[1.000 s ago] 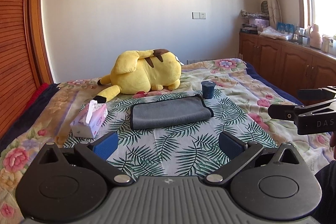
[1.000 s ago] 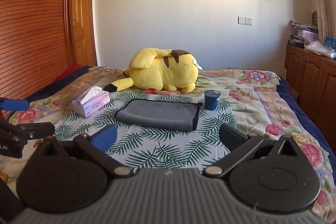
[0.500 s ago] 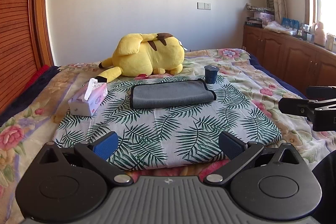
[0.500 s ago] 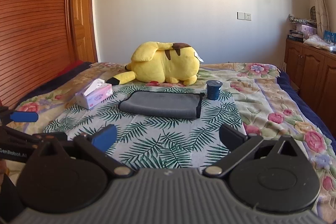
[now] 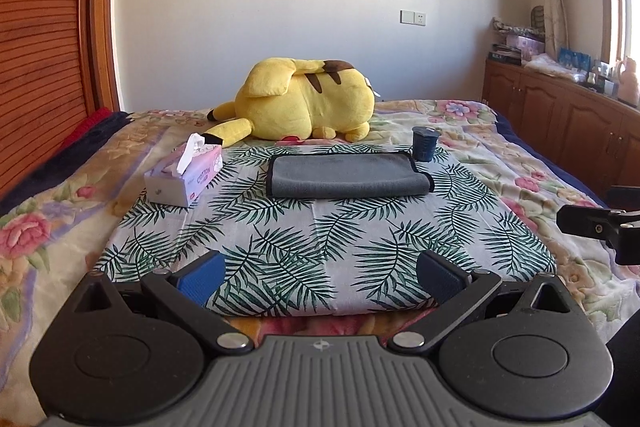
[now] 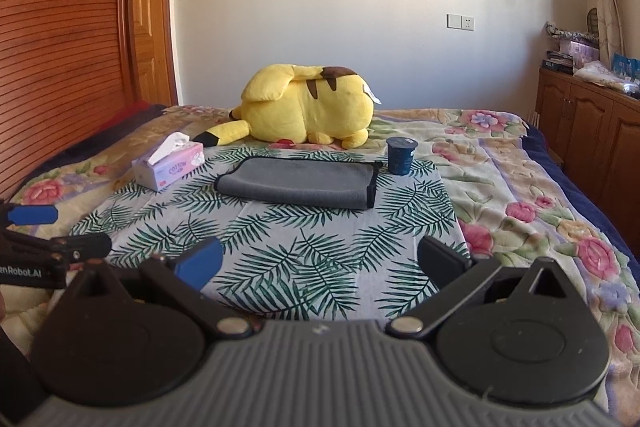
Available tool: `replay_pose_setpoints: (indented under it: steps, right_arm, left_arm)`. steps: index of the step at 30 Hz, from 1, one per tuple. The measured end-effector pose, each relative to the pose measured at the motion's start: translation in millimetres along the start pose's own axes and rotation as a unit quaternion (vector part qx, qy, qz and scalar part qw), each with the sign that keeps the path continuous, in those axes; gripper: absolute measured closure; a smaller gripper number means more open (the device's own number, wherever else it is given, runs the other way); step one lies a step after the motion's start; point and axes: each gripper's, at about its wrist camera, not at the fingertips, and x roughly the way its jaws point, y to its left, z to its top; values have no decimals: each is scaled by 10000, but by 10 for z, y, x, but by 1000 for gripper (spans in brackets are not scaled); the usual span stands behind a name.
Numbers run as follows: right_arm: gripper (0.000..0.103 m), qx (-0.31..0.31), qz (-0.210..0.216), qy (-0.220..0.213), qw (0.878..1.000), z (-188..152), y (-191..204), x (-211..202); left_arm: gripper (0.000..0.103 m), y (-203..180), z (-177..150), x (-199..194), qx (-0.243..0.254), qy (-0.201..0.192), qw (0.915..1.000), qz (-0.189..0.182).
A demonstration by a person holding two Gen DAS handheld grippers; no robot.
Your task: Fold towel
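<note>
A grey towel (image 5: 346, 175) with a black hem lies folded flat on the far part of a leaf-print cloth (image 5: 320, 239) on the bed; it also shows in the right wrist view (image 6: 298, 183). My left gripper (image 5: 320, 273) is open and empty, well short of the towel, near the cloth's front edge. My right gripper (image 6: 320, 259) is open and empty, also well back from the towel. Each gripper shows at the edge of the other's view: the right one (image 5: 592, 223) and the left one (image 6: 52, 231).
A yellow plush toy (image 5: 300, 99) lies behind the towel. A tissue box (image 5: 184, 177) stands left of it, a dark blue cup (image 5: 425, 143) at its right corner. A wooden wardrobe (image 6: 72, 27) is at the left, wooden cabinets (image 5: 560, 119) at the right.
Both grippers have drawn back and lowered; the towel now looks farther off and the cloth's front edge has come into view. The towel has not moved. Both stay open.
</note>
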Motion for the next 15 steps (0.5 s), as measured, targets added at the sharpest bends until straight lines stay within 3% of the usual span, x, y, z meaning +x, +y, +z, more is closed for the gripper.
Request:
replay_pose_setpoints:
  steps: [8,15]
  right_arm:
    - [0,-16,-56,-124,9999,-28,14,-15]
    - [0,51,-117,-319,9994,-23,-26,-64]
  left_arm:
    - [16,-103,-74,-43,340,-211,9992,91]
    - [16,-83,-67,-105,293,-403,9987,93]
